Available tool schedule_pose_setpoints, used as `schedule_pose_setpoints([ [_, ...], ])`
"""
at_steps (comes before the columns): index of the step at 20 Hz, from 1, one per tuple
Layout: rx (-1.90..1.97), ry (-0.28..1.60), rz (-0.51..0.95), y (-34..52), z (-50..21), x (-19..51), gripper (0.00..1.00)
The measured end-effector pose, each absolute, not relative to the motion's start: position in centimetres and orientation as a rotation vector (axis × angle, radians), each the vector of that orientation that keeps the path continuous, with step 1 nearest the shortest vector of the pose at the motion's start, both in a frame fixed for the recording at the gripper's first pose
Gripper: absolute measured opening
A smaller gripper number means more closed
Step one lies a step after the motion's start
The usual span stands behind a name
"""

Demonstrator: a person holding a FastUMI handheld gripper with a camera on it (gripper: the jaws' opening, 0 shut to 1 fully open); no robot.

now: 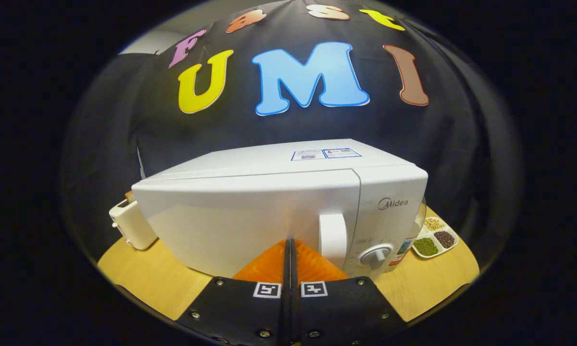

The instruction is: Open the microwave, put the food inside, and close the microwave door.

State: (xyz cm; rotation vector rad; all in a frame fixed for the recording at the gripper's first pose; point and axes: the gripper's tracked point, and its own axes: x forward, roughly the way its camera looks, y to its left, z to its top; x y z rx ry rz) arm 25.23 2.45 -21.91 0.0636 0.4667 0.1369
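Our tongs (290, 250), orange fingers pressed together and empty, point at the closed door of the white box-shaped microwave (279, 211). We judge opening comes first: part the fingers, hook the white upright handle (333, 240) just right of them. The cream toaster (131, 226) crowds the round wooden counter (163, 283) left; the sectioned bean tray (435, 238) sits right.

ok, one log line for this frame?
gripper: jaws shut, empty | microwave: door closed, just ahead | handle: untouched | food: not loaded
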Motion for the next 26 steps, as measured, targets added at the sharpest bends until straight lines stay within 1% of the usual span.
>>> schedule_pose_setpoints([
  [12,0.086,0.283,0.087,2.8,-10.9,14.3,0.01],
  [15,0.072,0.251,0.073,2.5,-9.1,10.9,0.03],
  [16,0.064,0.243,0.078,2.8,-8.6,9.7,0.12],
  [17,0.057,0.233,0.082,3.0,-8.1,8.3,0.23],
  [18,0.049,0.223,0.085,2.9,-7.7,7.0,0.26],
  [21,0.021,0.193,0.075,3.6,-6.7,4.4,0.7],
  [22,0.015,0.183,0.068,3.7,-6.5,3.6,0.82],
  [23,0.018,0.175,0.062,3.8,-6.1,2.6,0.99],
  [26,0.039,0.165,0.058,4.3,-5.5,1.1,0.99],
])
